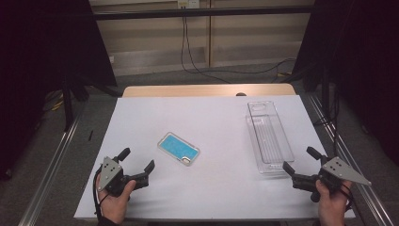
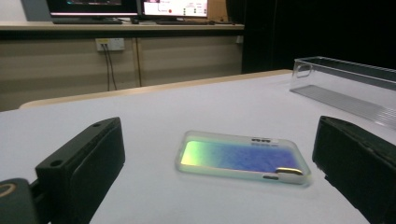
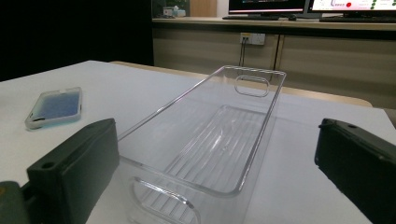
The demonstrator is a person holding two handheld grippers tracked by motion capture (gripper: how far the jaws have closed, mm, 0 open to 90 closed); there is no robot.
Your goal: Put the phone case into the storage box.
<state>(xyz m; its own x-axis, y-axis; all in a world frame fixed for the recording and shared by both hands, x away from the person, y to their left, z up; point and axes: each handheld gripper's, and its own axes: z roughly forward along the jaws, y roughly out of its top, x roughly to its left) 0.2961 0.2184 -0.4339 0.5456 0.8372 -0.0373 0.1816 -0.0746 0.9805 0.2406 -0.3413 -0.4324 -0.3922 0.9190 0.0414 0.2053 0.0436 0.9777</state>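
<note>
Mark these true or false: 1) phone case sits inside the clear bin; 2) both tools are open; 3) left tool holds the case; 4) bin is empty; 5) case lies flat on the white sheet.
1. False: the phone case lies on the white sheet, apart from the clear bin.
2. True: the left tool and right tool both stand with jaws wide.
3. False: the case lies ahead of its jaws, untouched.
4. True: nothing lies in the bin.
5. True.

Beyond the white-covered surface (image 1: 141, 113): grey carpet floor (image 1: 155, 77), beige wall panels (image 1: 150, 35) with a socket (image 1: 186, 4), black cables (image 1: 188, 56) trailing down, dark curtains (image 1: 42, 42) either side, monitors (image 3: 266, 5) on a far counter (image 3: 280, 22).
</note>
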